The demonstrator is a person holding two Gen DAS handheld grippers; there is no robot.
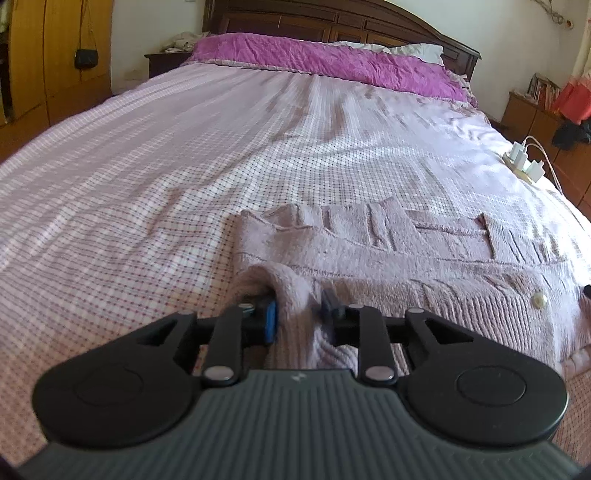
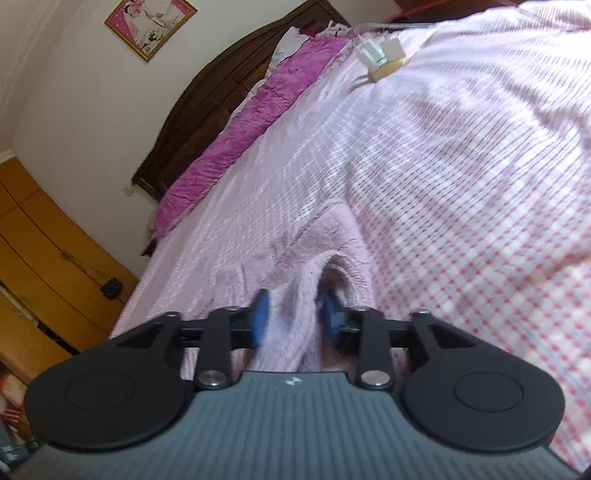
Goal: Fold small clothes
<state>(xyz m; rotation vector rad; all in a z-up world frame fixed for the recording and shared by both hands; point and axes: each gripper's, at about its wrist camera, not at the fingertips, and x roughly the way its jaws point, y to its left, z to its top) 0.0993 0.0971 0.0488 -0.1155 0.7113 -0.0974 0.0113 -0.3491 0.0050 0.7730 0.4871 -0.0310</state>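
- The left hand-held gripper [image 1: 298,314] has its jaws a little apart, with a raised fold of the pink knitted sweater [image 1: 388,258] between the blue pads; whether the pads press on it, I cannot tell.
- The right hand-held gripper [image 2: 295,319] stands wider, and the sweater [image 2: 295,295] fold between its pads looks loose.
- The sweater lies on the bed [image 1: 147,166], on the checked sheet, with a pearl button [image 1: 540,298] near its hem.
- Further away, white chargers [image 1: 524,162] lie near the bed's edge.
- At the far end, a purple quilt [image 1: 325,61] lies against the dark headboard [image 1: 332,22].
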